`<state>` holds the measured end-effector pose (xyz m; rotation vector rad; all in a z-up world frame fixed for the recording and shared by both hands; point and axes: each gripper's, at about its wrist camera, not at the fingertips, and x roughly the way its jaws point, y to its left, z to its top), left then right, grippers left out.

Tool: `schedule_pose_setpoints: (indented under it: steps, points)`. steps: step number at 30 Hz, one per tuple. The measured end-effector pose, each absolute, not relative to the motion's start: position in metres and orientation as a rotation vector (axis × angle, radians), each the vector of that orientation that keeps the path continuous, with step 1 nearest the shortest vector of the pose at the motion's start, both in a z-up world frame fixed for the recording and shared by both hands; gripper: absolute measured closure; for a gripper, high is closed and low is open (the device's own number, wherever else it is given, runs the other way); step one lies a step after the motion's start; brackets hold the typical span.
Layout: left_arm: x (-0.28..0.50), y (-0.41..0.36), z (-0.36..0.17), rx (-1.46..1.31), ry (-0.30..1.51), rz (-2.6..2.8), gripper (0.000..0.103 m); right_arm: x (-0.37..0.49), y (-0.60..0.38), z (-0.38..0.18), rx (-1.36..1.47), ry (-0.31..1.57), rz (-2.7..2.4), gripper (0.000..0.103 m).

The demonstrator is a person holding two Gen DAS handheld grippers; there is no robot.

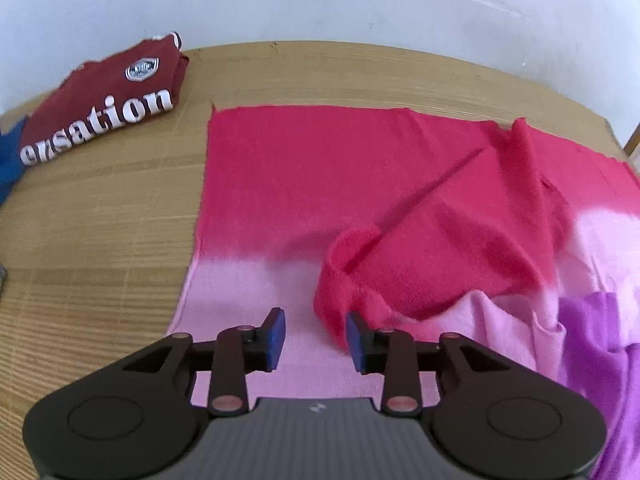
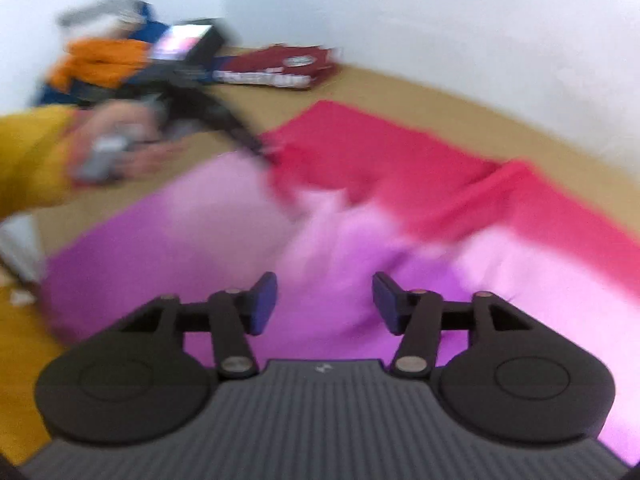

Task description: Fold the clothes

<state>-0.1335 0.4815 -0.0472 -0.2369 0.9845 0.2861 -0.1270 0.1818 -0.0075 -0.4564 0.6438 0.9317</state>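
A garment [image 1: 300,168] shading from red through pink to purple lies spread on the wooden table [image 1: 100,220]. One red flap [image 1: 420,248] is folded over onto its middle. My left gripper [image 1: 316,340] hovers over the pink band, open, with the flap's rolled edge just beside its right pad [image 1: 356,340] and nothing between the pads. In the blurred right wrist view my right gripper [image 2: 324,300] stands open above the purple end of the garment [image 2: 340,240]. There a hand [image 2: 120,148] in a yellow sleeve holds the left gripper [image 2: 270,156], its tip at the red flap.
A folded maroon shirt [image 1: 108,96] with white lettering lies at the table's far left by the white wall, a blue cloth [image 1: 10,160] beside it. In the right wrist view, an orange and blue clothes pile [image 2: 100,60] and a dark device with a screen [image 2: 180,44] sit behind.
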Motion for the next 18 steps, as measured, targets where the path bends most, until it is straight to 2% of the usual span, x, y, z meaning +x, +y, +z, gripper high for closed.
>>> schedule_pose_setpoints:
  steps: [3,7,8,10,11,18]
  points:
    - [-0.146,0.48,-0.049,-0.232,0.989,0.275,0.059,-0.082,0.197,-0.033,-0.493,0.663,0.826,0.043]
    - [-0.165,0.48,-0.055,-0.236,1.009,0.266,0.059,-0.045,0.221,-0.06,-0.547,0.745,0.863,0.043]
    - [-0.17,0.48,-0.056,-0.237,1.013,0.268,0.059,-0.042,0.226,-0.067,-0.587,0.762,0.884,0.046]
    - [-0.178,0.48,-0.057,-0.249,1.017,0.269,0.059,-0.045,0.231,-0.072,-0.622,0.822,0.93,0.089]
    - [-0.182,0.48,-0.058,-0.257,1.019,0.269,0.059,-0.051,0.231,-0.068,-0.615,0.84,0.961,0.098]
    - [-0.205,0.486,-0.06,-0.327,1.012,0.255,0.059,-0.144,0.223,-0.01,-0.369,0.87,1.35,0.098]
